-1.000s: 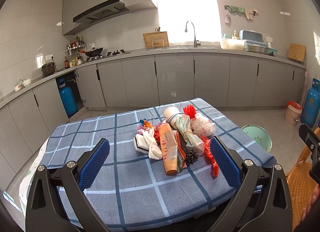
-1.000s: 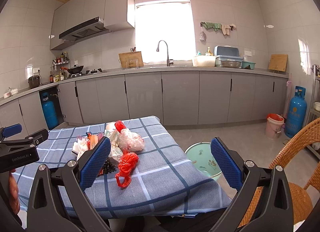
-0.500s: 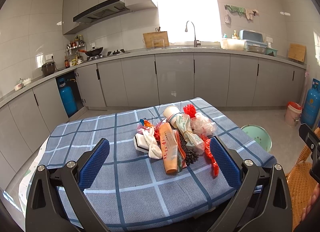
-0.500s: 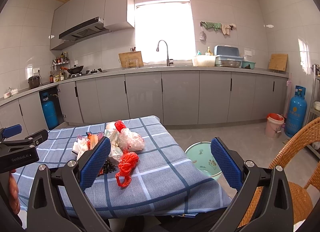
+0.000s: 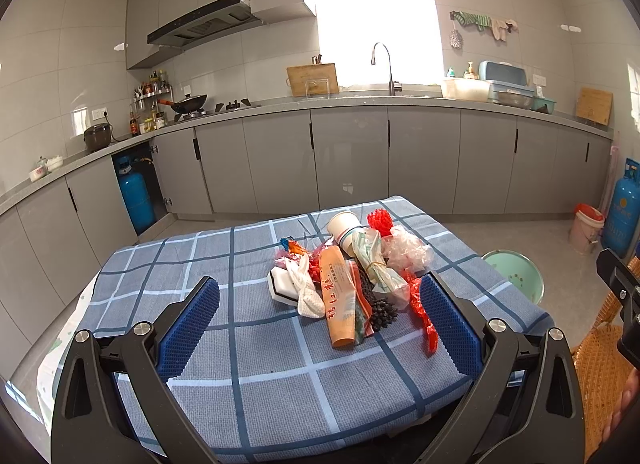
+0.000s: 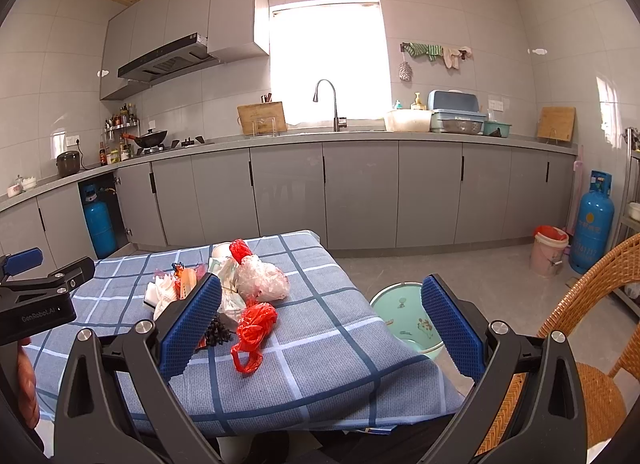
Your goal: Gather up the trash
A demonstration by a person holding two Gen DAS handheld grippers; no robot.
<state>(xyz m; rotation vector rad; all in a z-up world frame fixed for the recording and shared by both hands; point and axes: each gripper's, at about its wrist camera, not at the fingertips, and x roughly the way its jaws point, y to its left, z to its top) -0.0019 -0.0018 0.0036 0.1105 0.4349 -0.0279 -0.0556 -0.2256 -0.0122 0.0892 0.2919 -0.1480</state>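
Note:
A heap of trash lies on the blue checked tablecloth [image 5: 256, 368]: an orange wrapper [image 5: 338, 304], a paper cup [image 5: 344, 226], a crumpled clear bag [image 5: 406, 250], white tissue [image 5: 306, 292], a dark bunch [image 5: 380, 310] and red plastic netting [image 6: 254, 328]. My left gripper [image 5: 320, 328] hovers open over the table's near side, short of the heap, nothing between its fingers. My right gripper [image 6: 322, 330] is open too, held above the table's right corner; the red netting lies just beyond its left finger [image 6: 192, 326]. A green bin [image 6: 406, 318] stands on the floor to the right of the table.
A wicker chair [image 6: 588, 348] stands close on the right. Grey kitchen cabinets [image 6: 360, 192] run along the far wall, with blue gas cylinders [image 6: 592, 222] and a pink bucket [image 6: 548, 250] on the floor. The other gripper's body [image 6: 36, 300] shows at the left edge.

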